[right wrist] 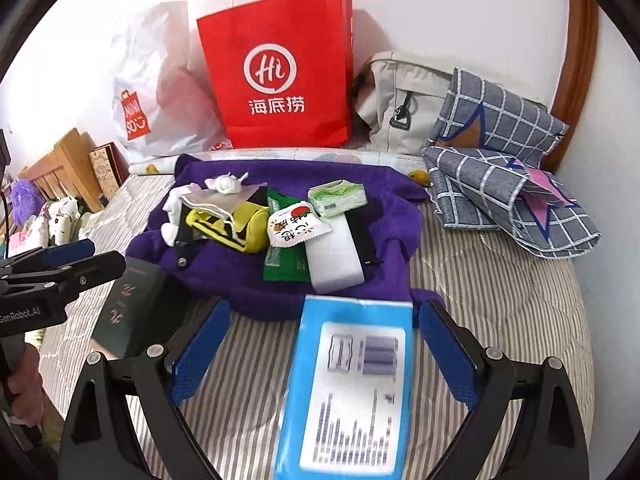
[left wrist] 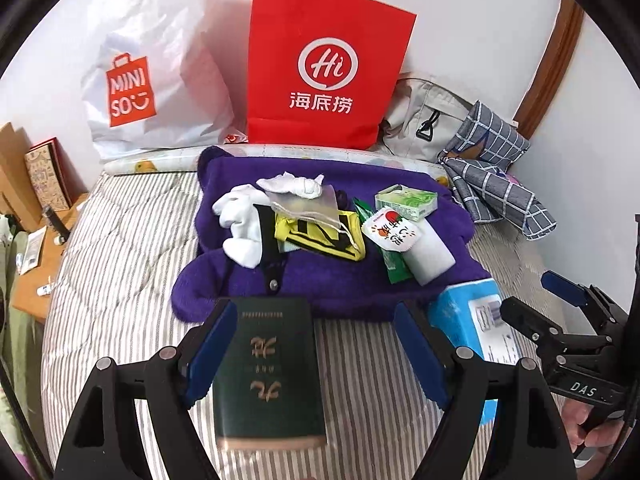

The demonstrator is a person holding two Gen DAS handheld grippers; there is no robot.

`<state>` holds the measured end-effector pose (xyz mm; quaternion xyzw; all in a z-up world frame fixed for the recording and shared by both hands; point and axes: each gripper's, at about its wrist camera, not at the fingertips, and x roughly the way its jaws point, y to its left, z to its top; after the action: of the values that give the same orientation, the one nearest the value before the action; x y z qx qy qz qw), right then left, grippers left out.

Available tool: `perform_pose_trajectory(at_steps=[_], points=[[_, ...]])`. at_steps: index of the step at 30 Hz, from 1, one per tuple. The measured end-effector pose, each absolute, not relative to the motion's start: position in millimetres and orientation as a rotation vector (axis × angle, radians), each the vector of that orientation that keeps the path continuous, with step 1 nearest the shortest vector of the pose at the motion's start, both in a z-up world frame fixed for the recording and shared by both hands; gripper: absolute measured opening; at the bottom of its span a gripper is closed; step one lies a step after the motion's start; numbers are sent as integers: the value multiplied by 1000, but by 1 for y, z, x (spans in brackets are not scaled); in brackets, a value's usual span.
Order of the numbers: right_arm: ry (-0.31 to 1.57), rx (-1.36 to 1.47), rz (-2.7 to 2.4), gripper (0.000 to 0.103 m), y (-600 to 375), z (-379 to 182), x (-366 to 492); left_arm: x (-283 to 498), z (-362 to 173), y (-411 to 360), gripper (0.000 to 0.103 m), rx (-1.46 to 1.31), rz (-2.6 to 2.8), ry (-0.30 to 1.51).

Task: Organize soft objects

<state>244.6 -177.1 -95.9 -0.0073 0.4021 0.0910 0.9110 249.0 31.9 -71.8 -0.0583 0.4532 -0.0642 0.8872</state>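
Care matters as we hover both wide-open grippers, left [left wrist: 316, 354] over the green book [left wrist: 269, 372], right [right wrist: 320, 354] over the blue packet [right wrist: 348, 388], before reaching the purple sweater [left wrist: 320, 268] on the bed [left wrist: 120, 264].

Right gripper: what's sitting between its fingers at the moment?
In the right wrist view the blue box lies on the striped bedding between the right gripper's open fingers; neither pad touches it.

Both wrist cameras look steeply down along their tongs at the striped bed [left wrist: 120, 240], close above it. Both share the purple garment [left wrist: 320, 280] mid-frame and the red bag [right wrist: 276, 72] at the top; each shows the other's tongs at a side edge.
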Motion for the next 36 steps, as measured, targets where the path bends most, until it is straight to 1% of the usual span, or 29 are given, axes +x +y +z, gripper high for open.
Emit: perform_pose_trajectory(at_steps=[18,27,28,30,36], points=[[700,-9,205,95,-187,-45,124,129,-7,19,80,-79,-90,769],[653,16,236,95,-189,-34,62,70,12,11,80,-78,-96,707],[648,17,240,95,-189,-34,58,62,14,10,80,-70,-87,695],[644,26,244,95,-189,-35,44,52,16,9,84,-50,-59,682],[648,41,226,95,-196,-41,23,28,15,10,84,-59,-56,668]])
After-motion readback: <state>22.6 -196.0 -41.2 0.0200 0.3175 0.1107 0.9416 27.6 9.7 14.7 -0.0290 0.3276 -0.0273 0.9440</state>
